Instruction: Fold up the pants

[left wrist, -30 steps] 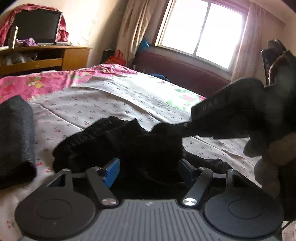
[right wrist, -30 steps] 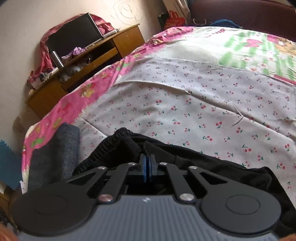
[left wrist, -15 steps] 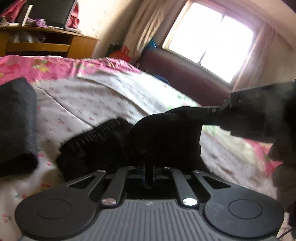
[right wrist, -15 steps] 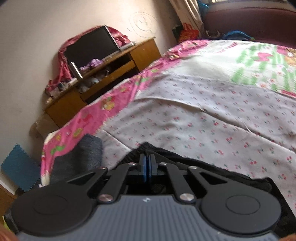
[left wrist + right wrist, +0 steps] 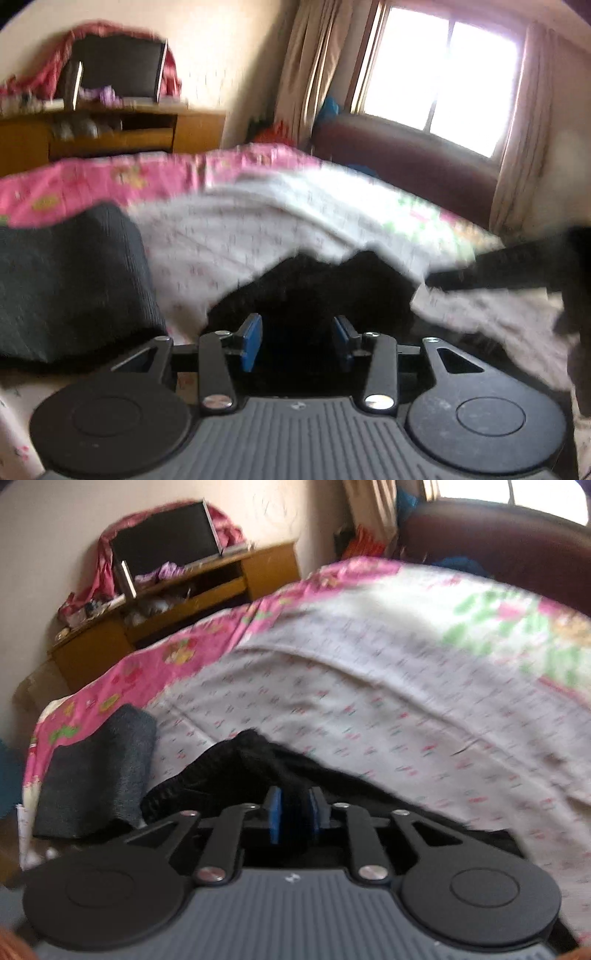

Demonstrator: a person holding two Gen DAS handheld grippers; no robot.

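Black pants (image 5: 317, 288) lie bunched on the cherry-print bed sheet (image 5: 240, 229), right in front of both grippers. My left gripper (image 5: 296, 340) hangs low over them with its jaws opening; the blue pads (image 5: 251, 341) stand apart with dark cloth in the gap, not pinched. In the right wrist view the pants (image 5: 229, 771) show their gathered waistband at the left. My right gripper (image 5: 295, 812) is opening too, its pads (image 5: 275, 816) a narrow gap apart with black fabric between them. That right gripper (image 5: 517, 266) shows as a dark bar at the right of the left wrist view.
A folded dark grey cloth (image 5: 74, 277) (image 5: 96, 771) lies at the bed's left edge beside the pants. Beyond the pink bed border stands a wooden desk (image 5: 192, 590) with a monitor (image 5: 166, 542). A maroon sofa (image 5: 406, 155) sits under the window (image 5: 443, 74).
Half a second ago both pairs of pads were shut on the black pants; now both stand apart. The left gripper had been open a second ago. Both views have shifted slightly and blurred.
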